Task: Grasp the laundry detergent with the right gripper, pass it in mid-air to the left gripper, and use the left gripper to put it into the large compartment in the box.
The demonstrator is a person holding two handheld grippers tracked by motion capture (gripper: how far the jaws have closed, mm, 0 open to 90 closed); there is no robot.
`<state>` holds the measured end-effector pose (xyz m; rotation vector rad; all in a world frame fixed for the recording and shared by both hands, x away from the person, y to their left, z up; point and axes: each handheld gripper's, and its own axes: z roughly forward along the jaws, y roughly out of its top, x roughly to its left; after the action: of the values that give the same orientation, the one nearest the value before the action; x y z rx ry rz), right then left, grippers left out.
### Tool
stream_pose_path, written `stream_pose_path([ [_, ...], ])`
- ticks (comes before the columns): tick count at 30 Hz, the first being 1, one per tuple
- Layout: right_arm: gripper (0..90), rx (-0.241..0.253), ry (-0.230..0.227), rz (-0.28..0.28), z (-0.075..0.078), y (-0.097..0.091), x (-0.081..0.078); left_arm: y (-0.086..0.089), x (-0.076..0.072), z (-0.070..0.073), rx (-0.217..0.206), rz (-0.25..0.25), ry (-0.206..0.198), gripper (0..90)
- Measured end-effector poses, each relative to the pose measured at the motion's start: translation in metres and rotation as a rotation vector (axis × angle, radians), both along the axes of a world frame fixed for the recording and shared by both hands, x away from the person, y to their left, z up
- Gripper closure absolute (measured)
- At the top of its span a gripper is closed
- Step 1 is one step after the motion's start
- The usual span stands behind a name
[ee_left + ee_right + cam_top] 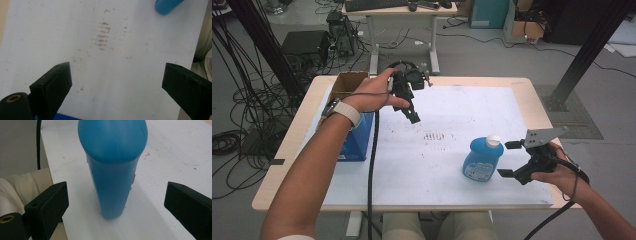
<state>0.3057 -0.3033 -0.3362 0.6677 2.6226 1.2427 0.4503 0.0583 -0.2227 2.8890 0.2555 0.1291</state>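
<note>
A blue bottle (482, 160) with a white cap stands upright on the white board (447, 120), right of centre near the front. My right gripper (510, 159) is just to its right, level with it, jaws open and wide apart. In the right gripper view the bottle (113, 170) stands ahead of the open jaws, not touching them. My left gripper (412, 116) hangs above the board's back left part, pointing down, open and empty. In the left gripper view the bottle's edge (166, 5) shows at the top and a patch of brown smudges (102, 35) marks the board.
A blue box (357, 137) stands at the board's left edge under the left forearm. An open cardboard box (348, 82) is behind it. Cables trail from both grippers. The person's knees (432, 225) are at the table's front edge.
</note>
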Motion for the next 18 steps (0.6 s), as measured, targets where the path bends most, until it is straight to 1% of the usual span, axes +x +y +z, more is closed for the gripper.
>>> stream_pose_path([
  [2, 5.6, 0.001, 0.000, 0.001, -0.0001, 0.0001, 0.0002, 0.0002, 0.0003, 0.0000, 0.002, -0.001, 0.000, 9.3],
  [3, 5.6, 0.003, -0.014, 0.014, -0.0008, 0.0001, 0.0016, 0.0003, 0.0004, 0.0001, 0.002, 0.000, -0.001, 9.3],
  [4, 5.6, 0.004, -0.012, 0.013, -0.0010, -0.0001, 0.0017, 0.0004, 0.0004, 0.0000, 0.000, 0.000, -0.001, 9.4],
  [5, 5.6, 0.000, 0.001, -0.001, -0.0009, -0.0004, 0.0007, 0.0004, 0.0004, 0.0000, 0.000, 0.000, 0.000, 9.3],
  [12, 5.6, 0.007, 0.003, -0.011, -0.0028, -0.0018, 0.0016, -0.0003, 0.0009, -0.0005, 0.002, -0.001, 0.001, 9.4],
  [18, 5.7, 0.007, -0.002, -0.009, -0.0029, -0.0025, 0.0025, -0.0005, 0.0012, -0.0010, 0.000, 0.001, 0.003, 9.4],
])
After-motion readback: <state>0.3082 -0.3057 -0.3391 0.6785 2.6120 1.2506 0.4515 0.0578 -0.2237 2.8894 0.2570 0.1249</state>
